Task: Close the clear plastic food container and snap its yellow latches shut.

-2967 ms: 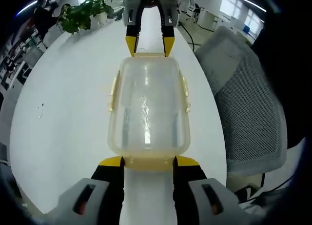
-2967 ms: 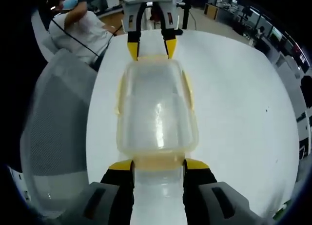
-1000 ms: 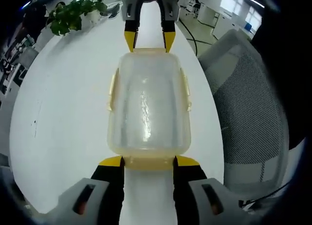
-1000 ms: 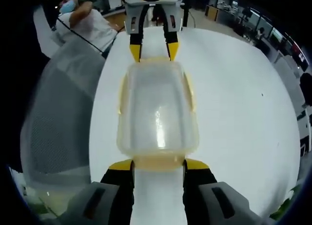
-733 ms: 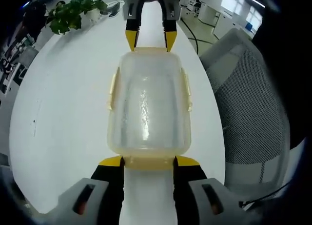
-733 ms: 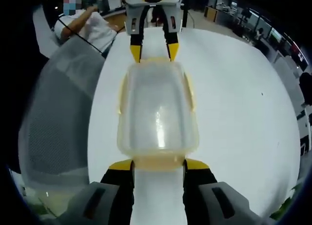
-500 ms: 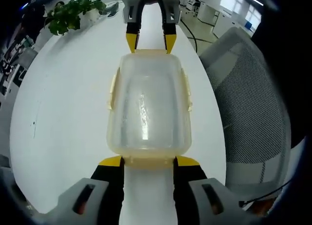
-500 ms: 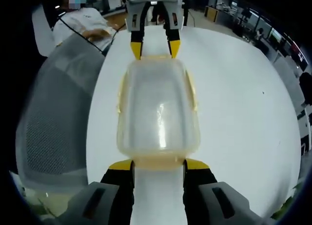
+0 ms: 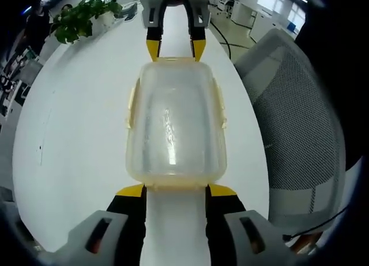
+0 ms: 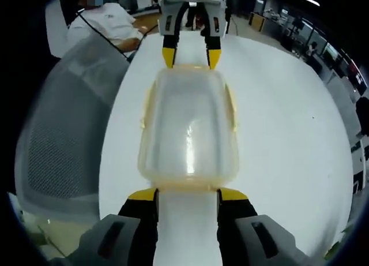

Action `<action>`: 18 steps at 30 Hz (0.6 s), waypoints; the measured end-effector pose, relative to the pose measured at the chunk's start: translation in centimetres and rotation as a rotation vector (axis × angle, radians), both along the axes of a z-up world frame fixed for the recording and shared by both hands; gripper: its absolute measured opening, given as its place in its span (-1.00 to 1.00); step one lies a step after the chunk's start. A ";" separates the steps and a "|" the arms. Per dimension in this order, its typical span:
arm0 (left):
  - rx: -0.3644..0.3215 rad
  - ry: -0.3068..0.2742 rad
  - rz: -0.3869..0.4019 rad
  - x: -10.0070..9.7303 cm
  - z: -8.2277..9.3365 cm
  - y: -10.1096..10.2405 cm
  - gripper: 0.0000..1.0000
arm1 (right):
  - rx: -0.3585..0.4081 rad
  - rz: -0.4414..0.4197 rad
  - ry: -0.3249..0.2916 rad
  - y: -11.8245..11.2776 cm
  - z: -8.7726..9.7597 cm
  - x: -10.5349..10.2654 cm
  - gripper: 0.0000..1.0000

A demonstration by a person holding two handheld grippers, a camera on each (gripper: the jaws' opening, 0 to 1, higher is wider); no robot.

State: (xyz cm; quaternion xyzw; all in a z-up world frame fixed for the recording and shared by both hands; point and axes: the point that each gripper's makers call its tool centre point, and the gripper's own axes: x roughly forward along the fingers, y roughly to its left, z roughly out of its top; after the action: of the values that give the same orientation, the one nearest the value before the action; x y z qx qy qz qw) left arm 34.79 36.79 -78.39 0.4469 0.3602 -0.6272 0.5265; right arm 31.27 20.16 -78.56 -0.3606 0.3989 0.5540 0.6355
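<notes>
The clear plastic container [image 9: 174,119] lies lengthwise on the white table [image 9: 75,127] with its lid on. Pale yellow latches [image 9: 131,107] stick out a little along its long sides. My left gripper [image 9: 176,191] stands open at the near end, its yellow tips flanking the yellowish end flap. At the far end the right gripper [image 9: 174,49] flanks the other end flap in the same way. In the right gripper view the container [image 10: 189,124] runs from my open right gripper [image 10: 187,195] to the left gripper [image 10: 191,57]. Whether the tips touch the flaps is unclear.
A grey mesh chair [image 9: 294,122] stands close to the table's edge beside the container, also seen as the chair [image 10: 63,116]. A potted plant [image 9: 81,18] sits at the table's far corner. A person in a white shirt [image 10: 109,21] sits behind the chair.
Both views have shifted slightly with the hands. The container still lies between the two grippers, and both keep the same jaw gap.
</notes>
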 end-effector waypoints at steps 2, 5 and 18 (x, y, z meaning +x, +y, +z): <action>0.017 -0.013 -0.003 0.1 0.0 0.3 -0.22 | -0.025 -0.011 0.004 -0.6 -0.2 0.0 -0.26; 0.016 0.013 0.035 0.1 0.0 0.6 -0.21 | -0.008 -0.050 0.009 -0.8 0.0 0.1 -0.24; -0.036 0.076 0.134 0.0 0.7 0.4 -0.14 | 0.097 -0.251 0.115 -0.6 1.6 0.1 -0.25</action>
State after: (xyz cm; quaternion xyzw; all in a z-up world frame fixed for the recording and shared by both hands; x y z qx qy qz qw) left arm 34.77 37.21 -77.71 0.3883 0.3975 -0.6135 0.5611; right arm 31.36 19.58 -76.93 -0.2441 0.4494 0.5086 0.6927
